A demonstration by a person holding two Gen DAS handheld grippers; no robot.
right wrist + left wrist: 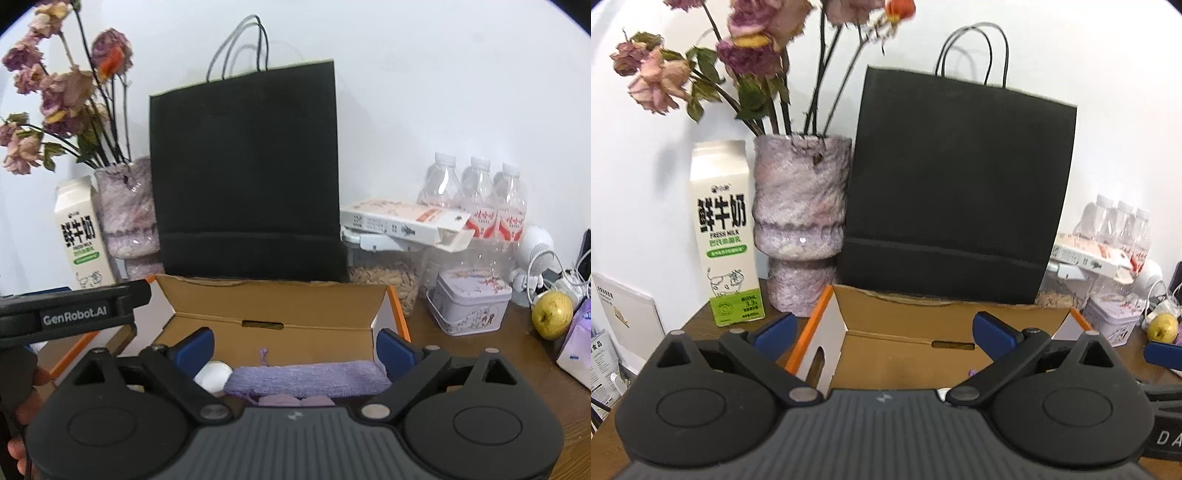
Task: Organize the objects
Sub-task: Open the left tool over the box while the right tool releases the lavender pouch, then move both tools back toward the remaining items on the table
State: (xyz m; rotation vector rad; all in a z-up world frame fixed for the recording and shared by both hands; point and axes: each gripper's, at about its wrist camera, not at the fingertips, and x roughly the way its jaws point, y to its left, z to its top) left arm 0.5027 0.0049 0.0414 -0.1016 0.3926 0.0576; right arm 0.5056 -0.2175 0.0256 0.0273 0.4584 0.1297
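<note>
While the black paper bag (245, 177) stands upright against the wall, the open cardboard box (273, 306) sits just in front of it, holding a folded purple towel (306, 378) beside a white round object (213, 374). The left gripper (884, 334) and right gripper (295, 349) hang over the box, fingers spread, grasping nothing.

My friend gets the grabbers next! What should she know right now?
Left gripper: open, empty, over the open cardboard box with orange edges.
Right gripper: open, empty, over the same box.
Already in the box: folded purple towel, round white object.
Still out on the brown wooden table: yellow-green pear, patterned lilac tin, white milk carton.
</note>
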